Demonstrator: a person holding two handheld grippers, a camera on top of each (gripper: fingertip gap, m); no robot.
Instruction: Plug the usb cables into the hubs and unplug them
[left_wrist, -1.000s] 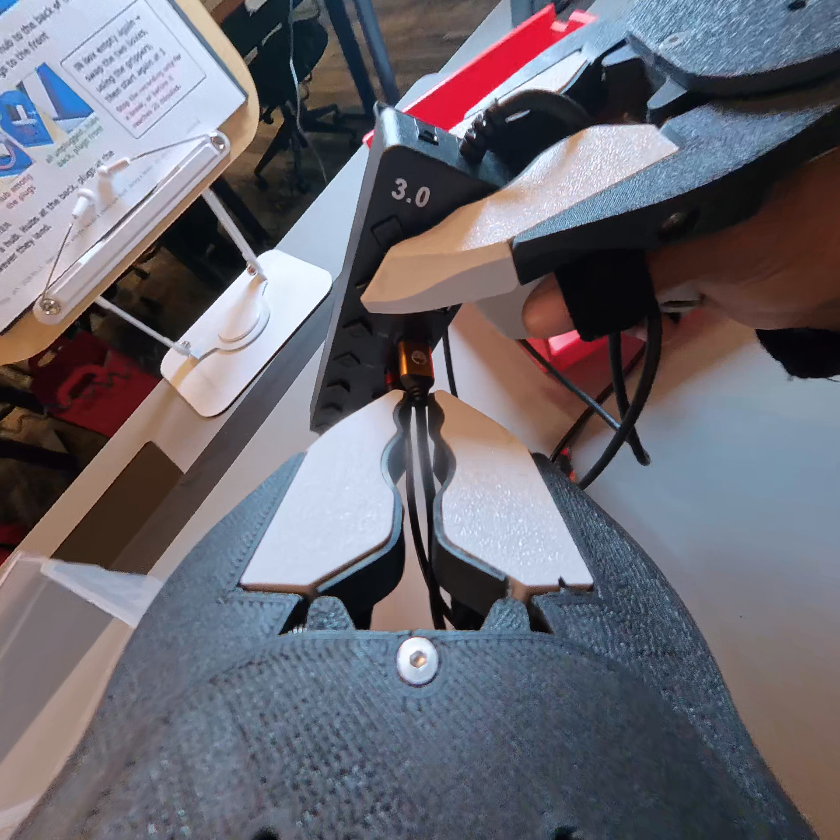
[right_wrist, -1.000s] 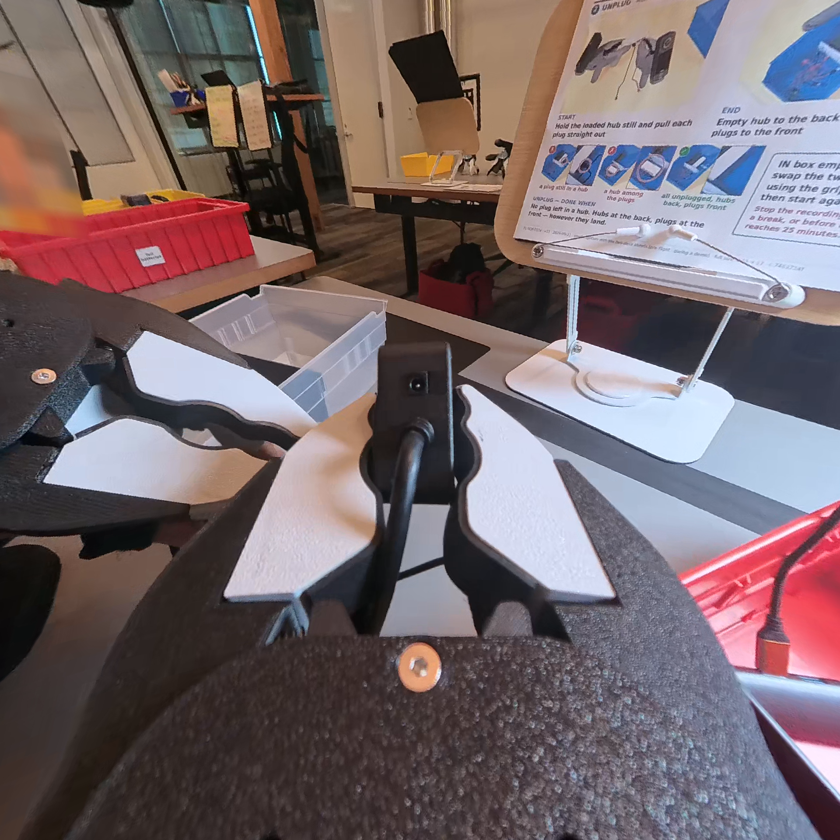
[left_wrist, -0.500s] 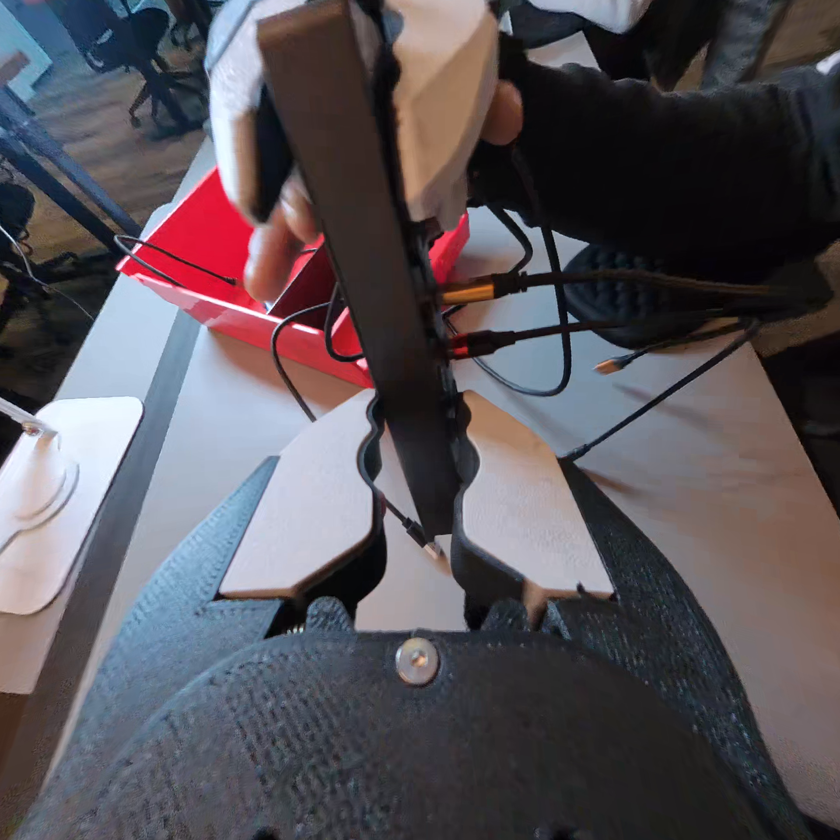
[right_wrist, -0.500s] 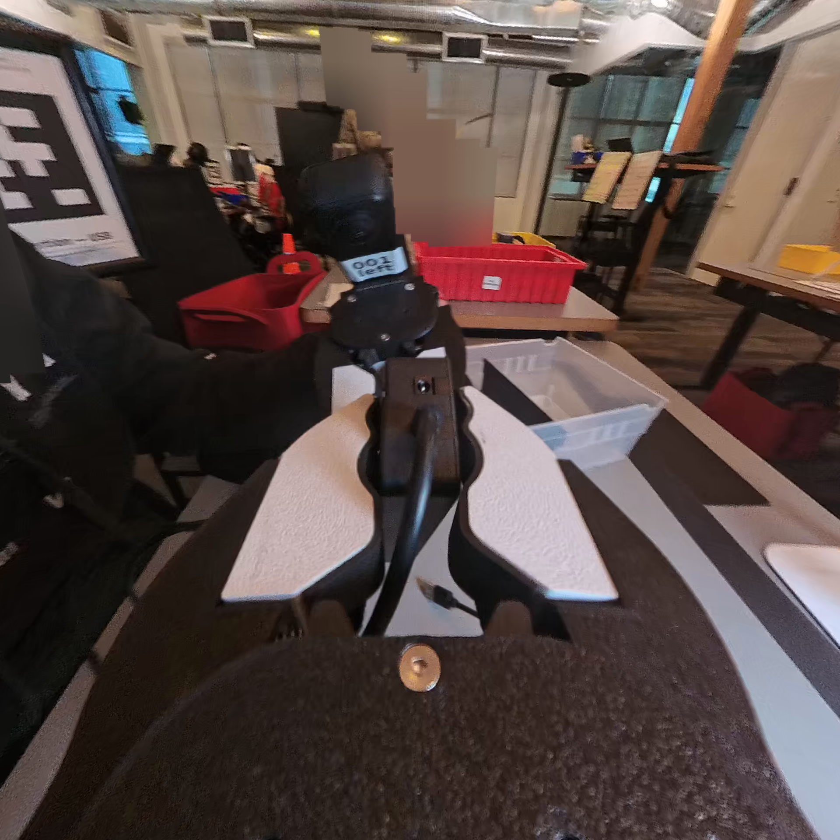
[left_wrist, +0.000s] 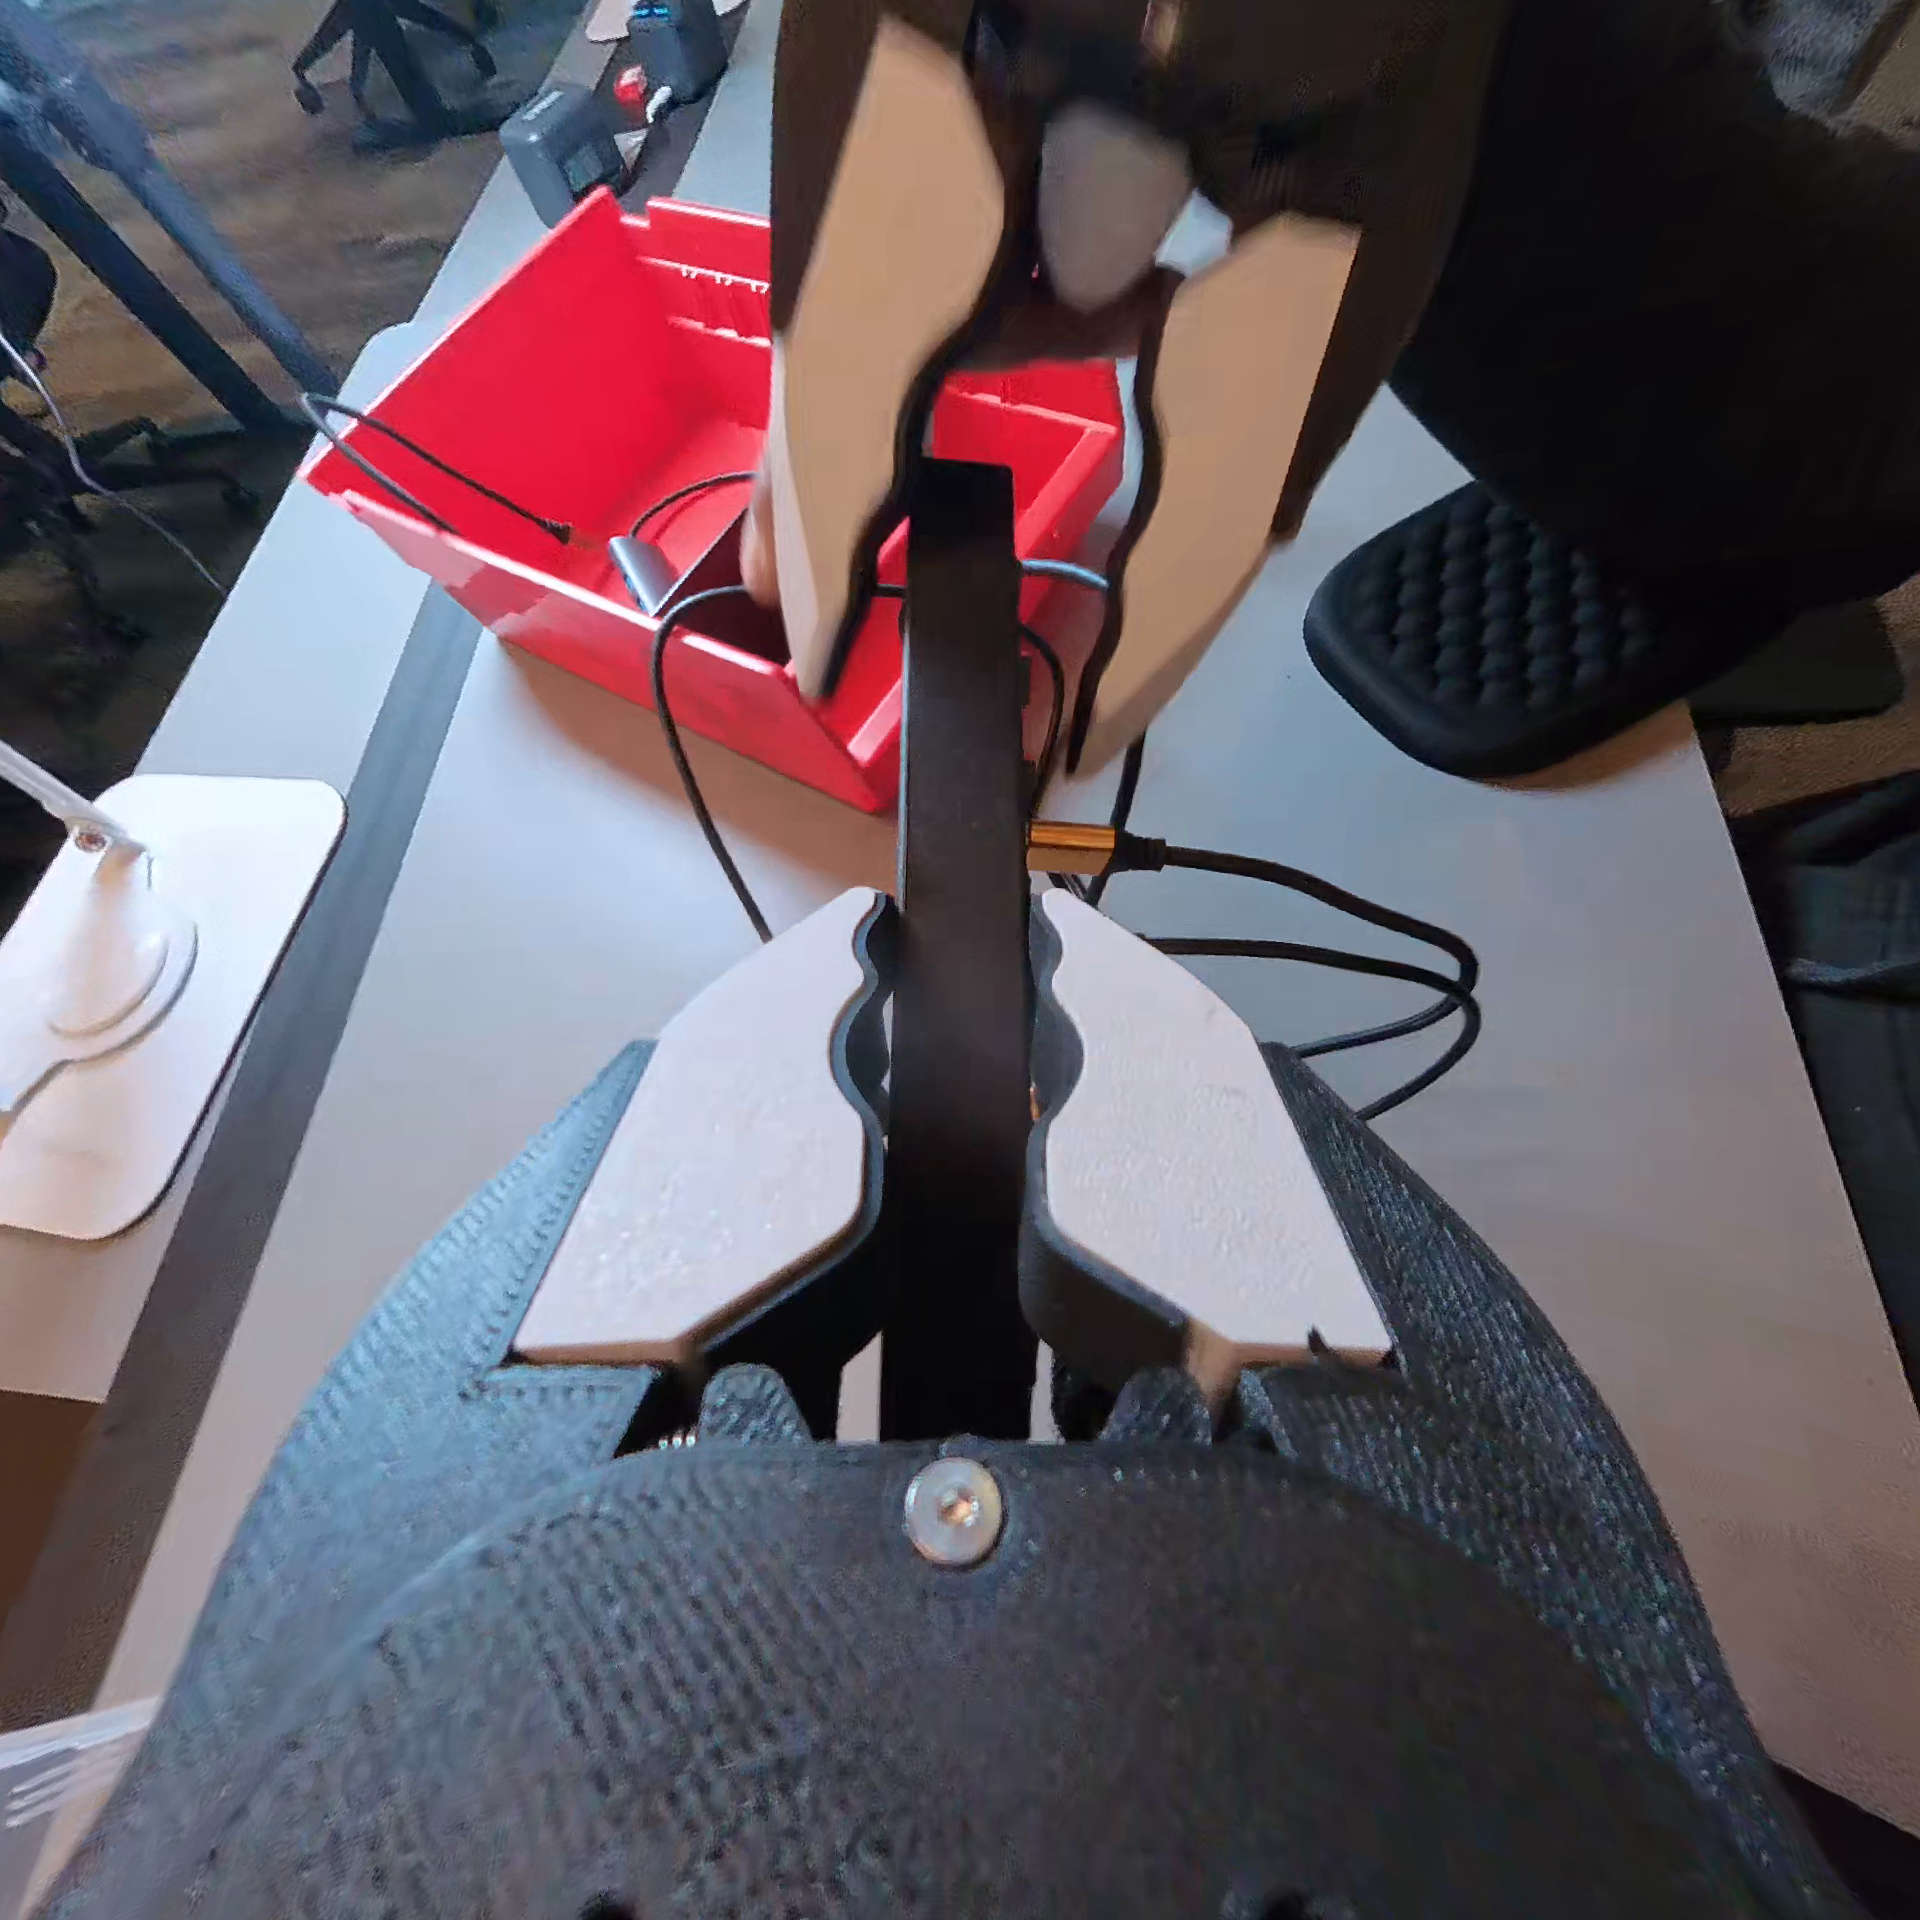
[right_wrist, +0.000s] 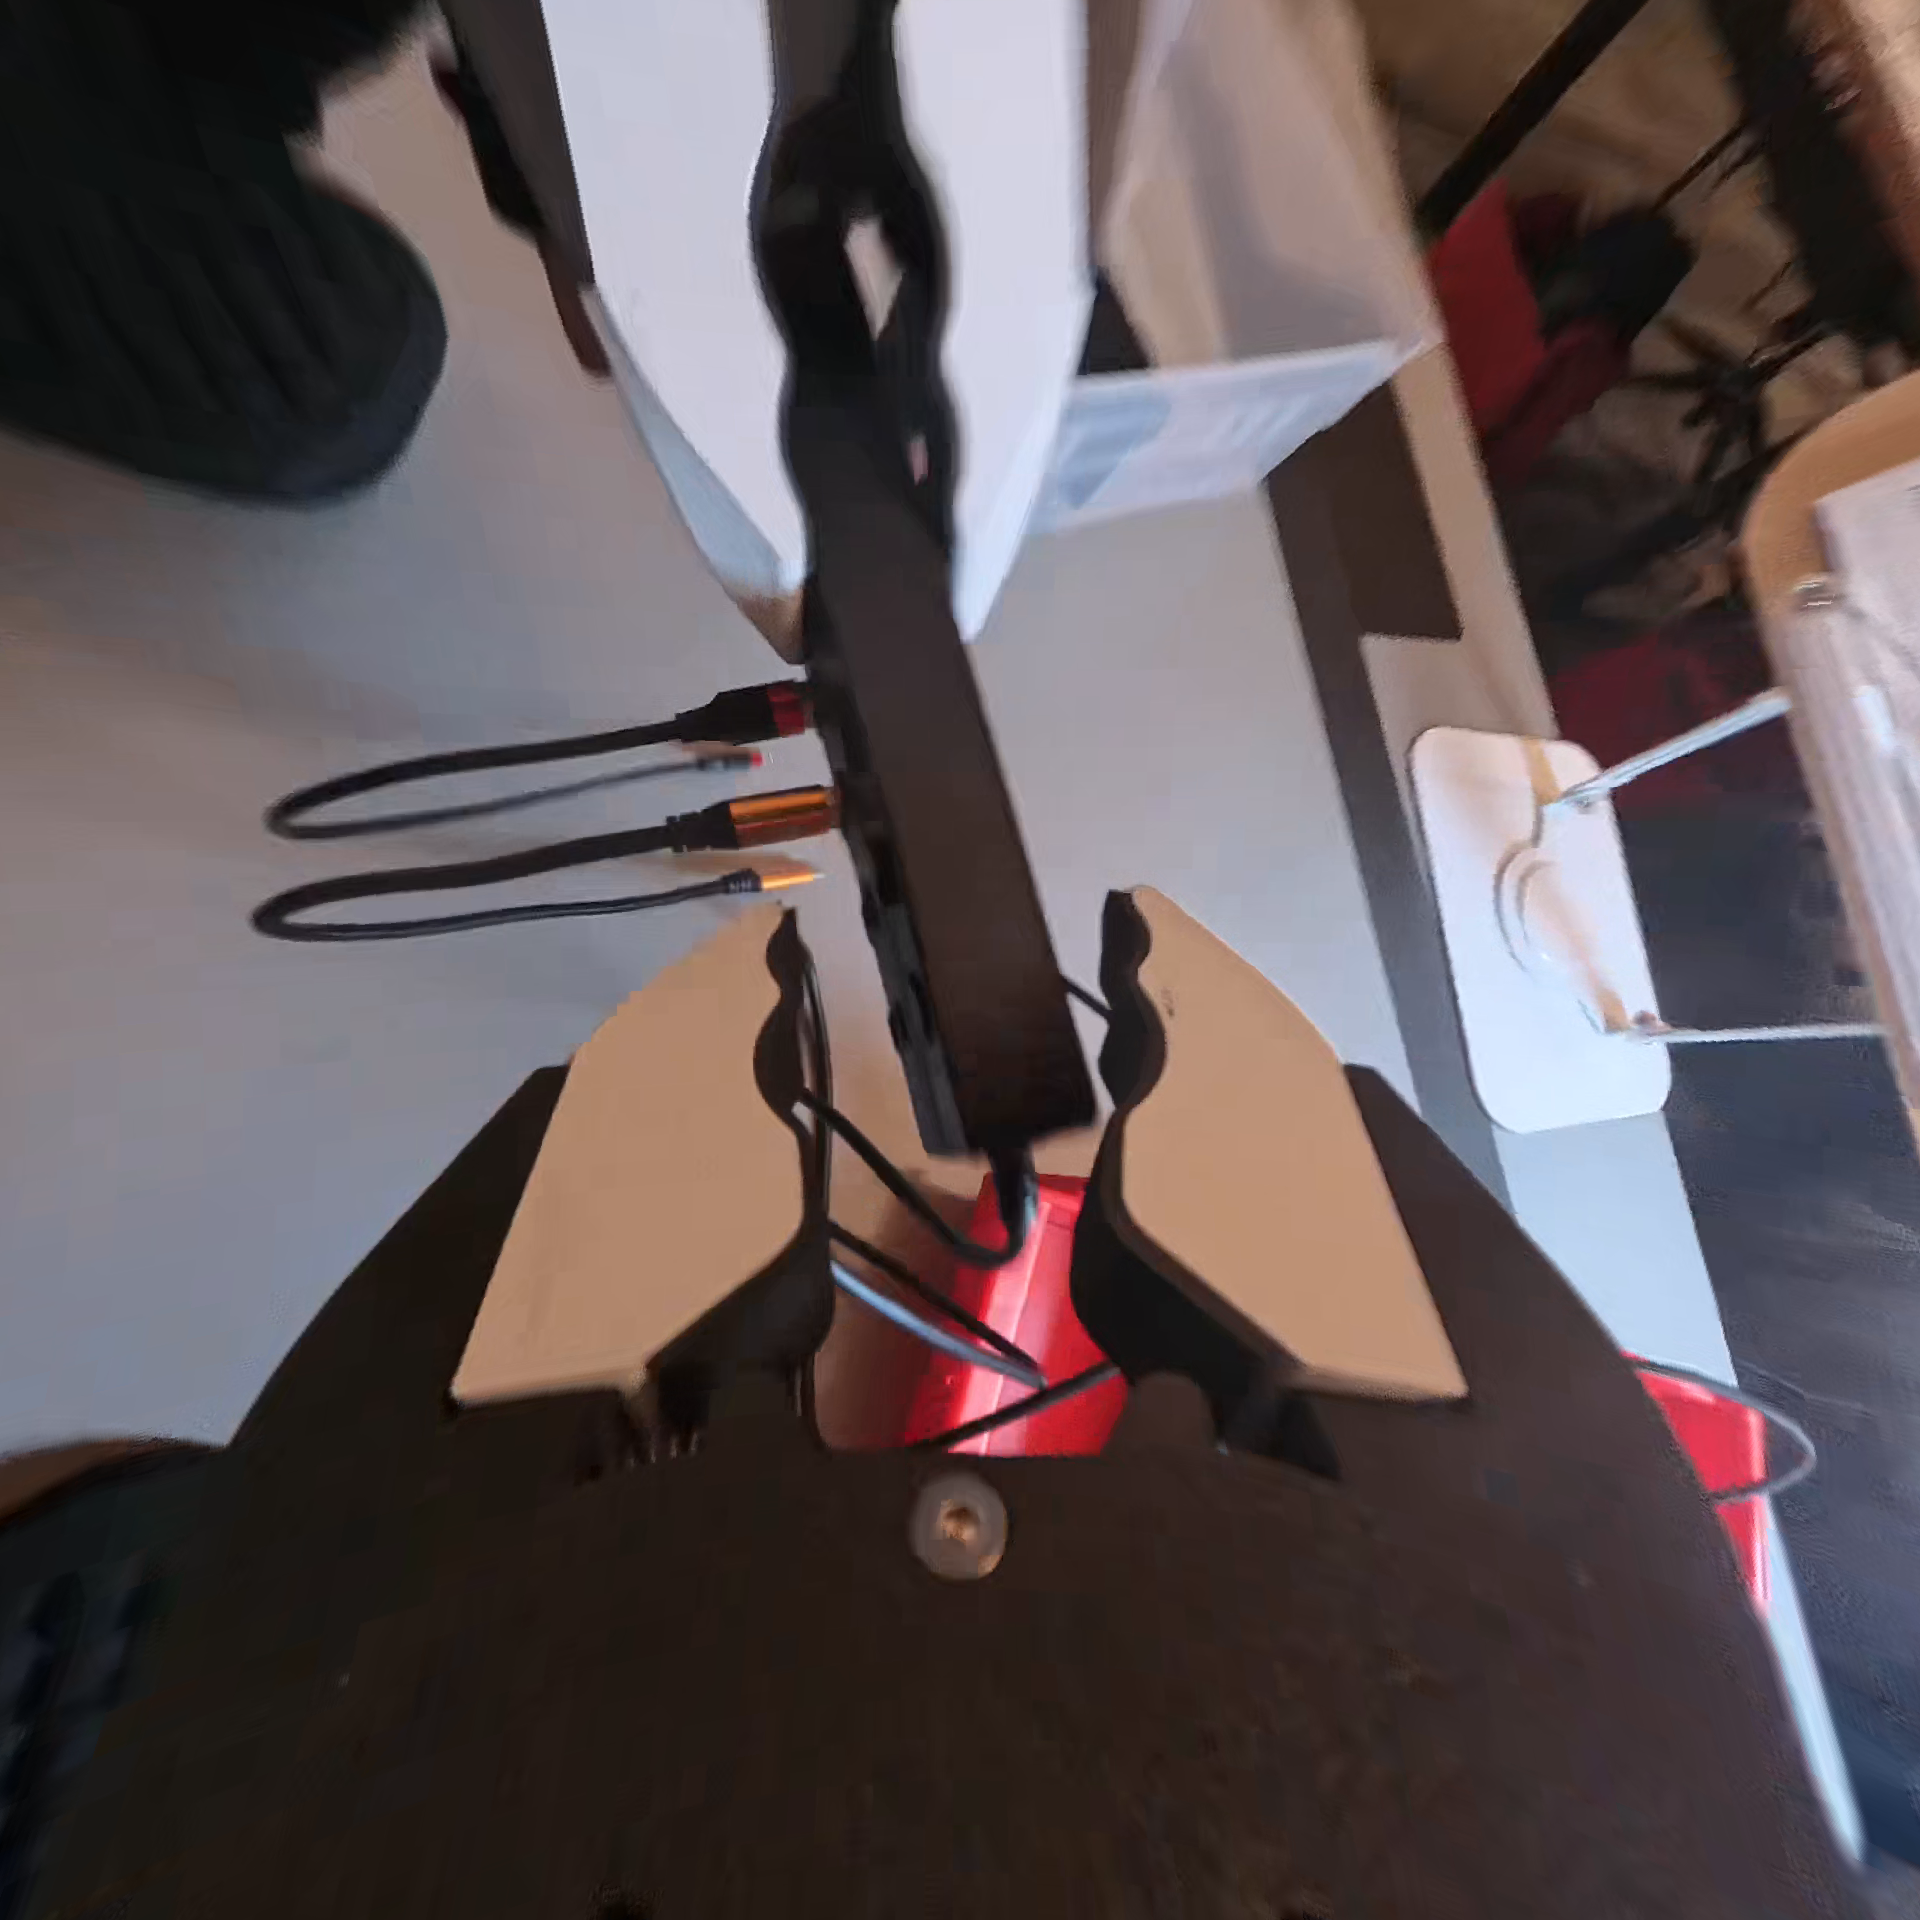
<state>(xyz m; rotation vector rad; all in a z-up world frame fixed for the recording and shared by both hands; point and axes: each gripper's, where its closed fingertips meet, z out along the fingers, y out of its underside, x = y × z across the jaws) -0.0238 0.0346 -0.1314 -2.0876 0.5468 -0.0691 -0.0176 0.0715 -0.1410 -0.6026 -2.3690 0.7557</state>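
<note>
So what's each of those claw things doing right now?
Left gripper: shut on the black hub.
Right gripper: open, fingers either side of the hub, not touching.

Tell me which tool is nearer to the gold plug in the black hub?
Left. The left tool is shut on the hub, its tips just below the gold plug. The right tool is open around the hub's far end, farther from the plug.

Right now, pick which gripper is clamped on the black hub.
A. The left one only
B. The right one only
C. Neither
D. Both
A: the left gripper is shut on the hub, while the right gripper is open, its fingers apart on either side of the hub's other end without touching it.
</note>
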